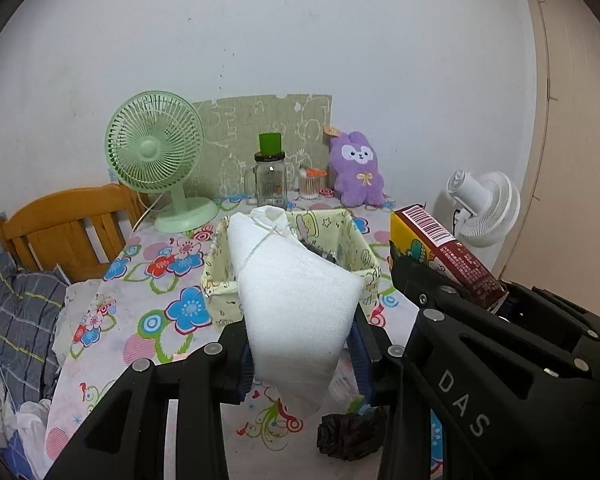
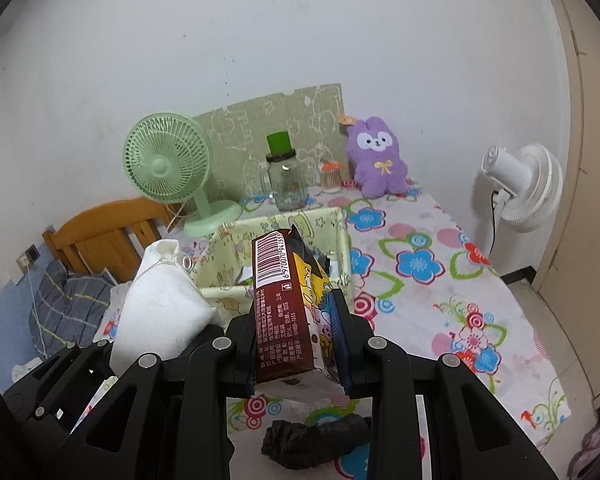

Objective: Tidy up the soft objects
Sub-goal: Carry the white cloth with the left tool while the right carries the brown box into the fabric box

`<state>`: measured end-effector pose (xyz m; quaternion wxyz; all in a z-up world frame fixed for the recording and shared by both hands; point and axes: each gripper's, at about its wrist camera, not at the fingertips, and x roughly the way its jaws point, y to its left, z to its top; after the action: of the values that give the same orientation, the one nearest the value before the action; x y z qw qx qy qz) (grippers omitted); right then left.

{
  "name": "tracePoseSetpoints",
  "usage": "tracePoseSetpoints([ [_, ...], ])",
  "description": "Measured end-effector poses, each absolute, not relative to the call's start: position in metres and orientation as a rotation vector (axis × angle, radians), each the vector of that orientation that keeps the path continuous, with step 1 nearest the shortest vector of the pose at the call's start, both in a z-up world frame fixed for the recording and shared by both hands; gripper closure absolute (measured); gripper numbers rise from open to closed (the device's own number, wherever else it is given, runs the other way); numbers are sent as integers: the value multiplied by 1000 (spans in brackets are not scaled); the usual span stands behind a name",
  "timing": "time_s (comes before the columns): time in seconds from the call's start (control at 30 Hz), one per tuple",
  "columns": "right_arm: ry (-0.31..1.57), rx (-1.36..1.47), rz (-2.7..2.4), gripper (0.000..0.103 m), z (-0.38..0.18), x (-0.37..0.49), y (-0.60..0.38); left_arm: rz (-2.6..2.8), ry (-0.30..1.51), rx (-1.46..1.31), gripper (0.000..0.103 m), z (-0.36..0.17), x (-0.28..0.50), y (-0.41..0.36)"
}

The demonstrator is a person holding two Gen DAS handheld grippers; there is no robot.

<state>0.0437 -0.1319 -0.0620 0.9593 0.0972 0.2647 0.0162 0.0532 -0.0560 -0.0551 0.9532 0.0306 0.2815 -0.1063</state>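
**Both grippers loaded above the flowered table**

My left gripper (image 1: 300,364) is clenched on a white pouch (image 1: 296,292), a soft foam-like bag tied off at its top with thin string. The blue pads press into its lower part from both sides, and the bag stands up between the fingers, leaning slightly away from me. My right gripper (image 2: 296,348) is clamped on a tissue pack (image 2: 288,312), brown on the side facing me with a barcode at its top end and a yellow cartoon print on the other face. The pack stands upright in the jaws and is squeezed narrow where the pads bite.

Both loads are held clear of the table (image 2: 420,300), side by side: from the left camera I see the tissue pack (image 1: 444,256) to my right, and from the right camera the white pouch (image 2: 160,304) to my left.

Just beyond both grippers sits an open fabric basket (image 1: 364,256), pale yellow with cartoon drawings; something dark lies inside, but I cannot tell what. Below the jaws, on the cloth, lies a crumpled black bag (image 2: 312,440).

Further back along the wall stand a green fan (image 1: 156,156), a glass jar (image 1: 270,180) with a green cap, a small cotton-swab tub (image 1: 312,184) and a purple plush rabbit (image 1: 358,168). A white fan (image 2: 524,184) stands off the table's right edge.
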Motion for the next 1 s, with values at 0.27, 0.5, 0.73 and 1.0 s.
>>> tracePoseSetpoints([
  [0.27,520,167,28,71,-52,42,-128,-207,552,49,63,-47,53,-52],
  [0.5,513,156,25,71,-50,46,-127,-197,544,44,63,-44,59,-50],
  [0.73,524,137,22,71,-48,63,-125,-187,550,39,63,-44,71,-48],
  [1.0,529,130,23,71,-49,84,-128,-181,553,42,63,-45,92,-50],
])
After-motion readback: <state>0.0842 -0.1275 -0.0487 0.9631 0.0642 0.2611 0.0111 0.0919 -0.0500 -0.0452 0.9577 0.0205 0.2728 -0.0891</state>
